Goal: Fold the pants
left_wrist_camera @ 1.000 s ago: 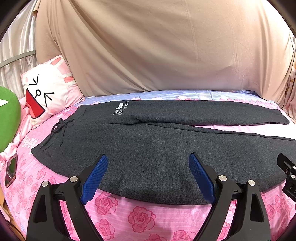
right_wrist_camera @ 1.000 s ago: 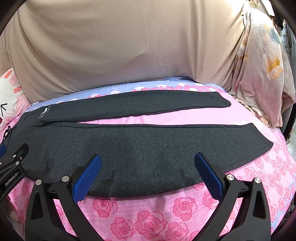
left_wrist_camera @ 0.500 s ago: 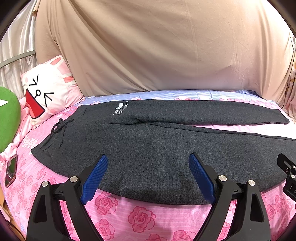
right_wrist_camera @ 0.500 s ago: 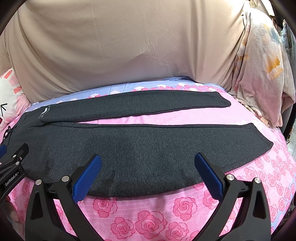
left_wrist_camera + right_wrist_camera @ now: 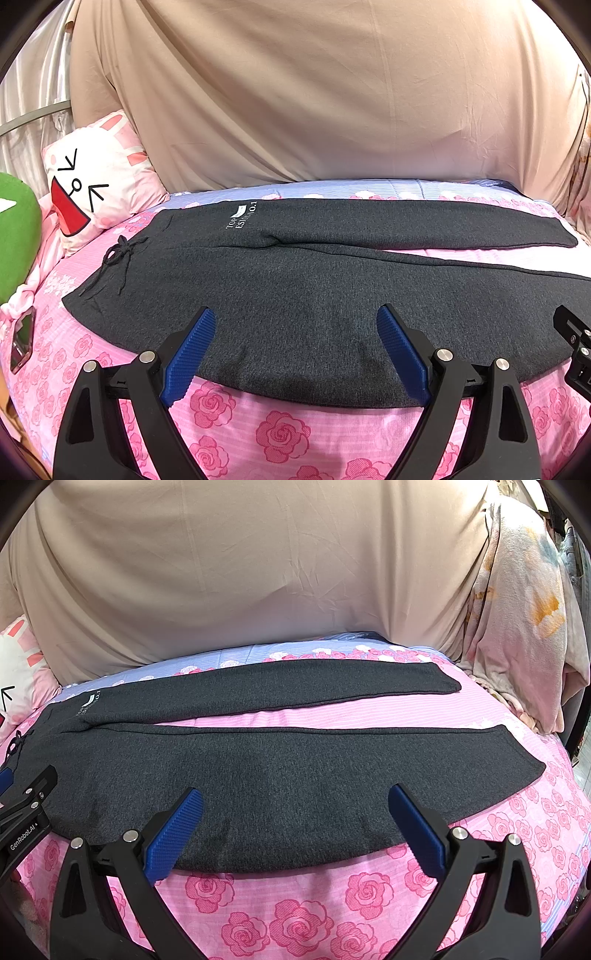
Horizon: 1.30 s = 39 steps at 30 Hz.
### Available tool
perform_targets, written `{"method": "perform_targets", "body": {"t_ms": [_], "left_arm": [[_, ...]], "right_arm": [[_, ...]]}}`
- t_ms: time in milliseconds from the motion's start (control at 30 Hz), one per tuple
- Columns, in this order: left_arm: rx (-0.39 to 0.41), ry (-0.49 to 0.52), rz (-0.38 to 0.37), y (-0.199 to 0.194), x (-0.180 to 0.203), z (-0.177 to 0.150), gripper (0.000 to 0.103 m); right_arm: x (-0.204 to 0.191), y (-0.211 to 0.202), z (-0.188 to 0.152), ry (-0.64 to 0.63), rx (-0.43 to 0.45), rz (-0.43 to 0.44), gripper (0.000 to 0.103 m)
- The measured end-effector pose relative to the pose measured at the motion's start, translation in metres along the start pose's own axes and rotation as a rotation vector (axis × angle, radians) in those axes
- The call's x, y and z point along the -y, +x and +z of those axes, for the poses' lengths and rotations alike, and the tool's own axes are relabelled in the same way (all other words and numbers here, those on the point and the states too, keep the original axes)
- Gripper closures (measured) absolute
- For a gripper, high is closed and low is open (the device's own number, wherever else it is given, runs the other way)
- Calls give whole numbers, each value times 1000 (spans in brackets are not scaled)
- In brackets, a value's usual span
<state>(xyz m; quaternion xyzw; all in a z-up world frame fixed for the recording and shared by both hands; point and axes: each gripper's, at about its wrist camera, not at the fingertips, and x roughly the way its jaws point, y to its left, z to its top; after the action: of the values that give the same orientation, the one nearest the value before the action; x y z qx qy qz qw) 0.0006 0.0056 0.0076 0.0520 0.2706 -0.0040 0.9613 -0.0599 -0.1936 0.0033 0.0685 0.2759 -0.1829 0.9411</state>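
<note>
Dark grey pants (image 5: 295,288) lie spread flat on the pink rose bedsheet (image 5: 280,435), waist with drawstring (image 5: 118,254) at the left, the two legs running right and parted in a V. They also show in the right wrist view (image 5: 295,775), leg cuffs at the right. My left gripper (image 5: 295,314) is open and empty, hovering over the near leg's front edge by the hip. My right gripper (image 5: 295,794) is open and empty, over the near leg's front edge further right. Neither touches the cloth.
A rabbit-face pillow (image 5: 92,184) and a green plush (image 5: 14,236) sit at the left. A phone (image 5: 22,343) lies near the left edge. A beige cloth (image 5: 314,92) covers the back. A draped blanket (image 5: 524,627) hangs at the right.
</note>
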Motion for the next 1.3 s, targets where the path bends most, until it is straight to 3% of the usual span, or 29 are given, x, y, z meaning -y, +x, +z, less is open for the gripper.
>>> {"method": "perform_targets", "body": {"t_ms": [433,567,633,733,867,933,1033,1233,1300], "left_arm": [[-6,-6,-7,1,-1,0,16],[-33,-61,-88,2,-16,2,16],[-34,-94,-124,1,-31,5,16],[-10,-67,-57,2,-52,18,16],[-20,-50,18,17,-84,44,16],[-22,-55,67,28,-101,60,16],[-41,-57,114,55,-123,84,16],[-121,-103,179,132,-176,129,16],[-160,-123,214,168,-199,147,16]], "right_arm": [[2,4,-1,6,-25,25,5],[26,17,5,50,-103,147,5],[50,21,14,57,-86,123,5],[98,38,37,-3,-30,-32,5],[171,85,79,-7,-43,-125,5],[204,113,99,37,-78,-123,6],[245,166,125,102,-160,-51,25],[270,248,159,167,-241,-32,24],[270,268,166,165,-260,-42,13]]}}
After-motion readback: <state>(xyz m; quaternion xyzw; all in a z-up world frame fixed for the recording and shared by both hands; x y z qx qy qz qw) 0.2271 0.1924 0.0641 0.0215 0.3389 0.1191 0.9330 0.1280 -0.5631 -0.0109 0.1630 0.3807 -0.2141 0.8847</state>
